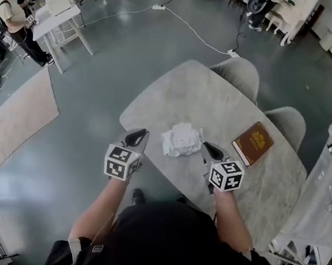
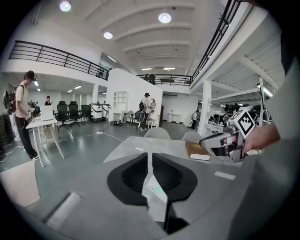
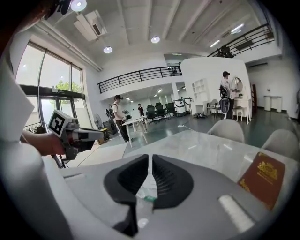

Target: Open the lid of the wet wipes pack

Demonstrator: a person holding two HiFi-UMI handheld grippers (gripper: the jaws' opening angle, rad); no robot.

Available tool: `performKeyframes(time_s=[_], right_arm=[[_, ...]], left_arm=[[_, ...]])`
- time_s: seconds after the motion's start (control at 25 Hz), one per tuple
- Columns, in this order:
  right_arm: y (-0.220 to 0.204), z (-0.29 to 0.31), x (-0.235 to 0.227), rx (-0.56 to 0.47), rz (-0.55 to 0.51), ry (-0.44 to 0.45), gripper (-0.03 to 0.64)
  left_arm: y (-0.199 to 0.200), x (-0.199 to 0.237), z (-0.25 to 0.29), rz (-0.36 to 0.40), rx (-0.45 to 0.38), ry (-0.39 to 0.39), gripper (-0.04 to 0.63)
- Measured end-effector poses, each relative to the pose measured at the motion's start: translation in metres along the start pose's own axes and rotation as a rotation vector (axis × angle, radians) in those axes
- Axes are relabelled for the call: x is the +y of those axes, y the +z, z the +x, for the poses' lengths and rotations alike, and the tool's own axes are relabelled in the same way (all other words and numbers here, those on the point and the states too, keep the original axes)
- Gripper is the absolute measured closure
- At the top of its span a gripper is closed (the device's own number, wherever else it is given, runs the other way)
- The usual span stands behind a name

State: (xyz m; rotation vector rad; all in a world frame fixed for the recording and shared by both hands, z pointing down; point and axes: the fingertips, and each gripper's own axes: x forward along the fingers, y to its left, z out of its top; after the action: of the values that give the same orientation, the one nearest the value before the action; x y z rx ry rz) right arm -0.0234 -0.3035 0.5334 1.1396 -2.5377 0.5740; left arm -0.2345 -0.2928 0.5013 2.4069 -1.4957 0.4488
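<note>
The wet wipes pack (image 1: 181,139) lies near the front edge of the table (image 1: 207,98), between the 2 grippers and touching neither. The left gripper (image 1: 136,135) and the right gripper (image 1: 211,150) hover just beside it. Each has its jaws drawn almost together, gripping nothing. A brown book (image 1: 253,143) lies to the pack's right.
</note>
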Motion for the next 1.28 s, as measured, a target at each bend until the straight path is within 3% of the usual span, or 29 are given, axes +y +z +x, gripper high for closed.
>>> performKeyframes(time_s=[0.24, 0.44, 0.64, 0.92, 1.28], right_arm=[[0.078, -0.010, 0.050, -0.161, 0.028, 0.053, 0.614], [0.126, -0.032, 0.076, -0.274, -0.040, 0.082, 0.614], [0.159, -0.052, 0.087, -0.365, -0.155, 0.072, 0.614], [0.168, -0.075, 0.083, -0.410, -0.186, 0.056, 0.614], [0.144, -0.075, 0.073, -0.370, -0.178, 0.038, 0.614]], left_arm=[[0.038, 0.035, -0.032, 0.006, -0.087, -0.013, 0.560], [0.076, 0.045, -0.047, 0.110, -0.150, 0.003, 0.563], [0.109, 0.041, -0.056, 0.121, -0.226, -0.007, 0.566], [0.133, 0.034, -0.062, 0.088, -0.278, 0.009, 0.569], [0.106, 0.028, -0.069, 0.061, -0.241, 0.028, 0.572]])
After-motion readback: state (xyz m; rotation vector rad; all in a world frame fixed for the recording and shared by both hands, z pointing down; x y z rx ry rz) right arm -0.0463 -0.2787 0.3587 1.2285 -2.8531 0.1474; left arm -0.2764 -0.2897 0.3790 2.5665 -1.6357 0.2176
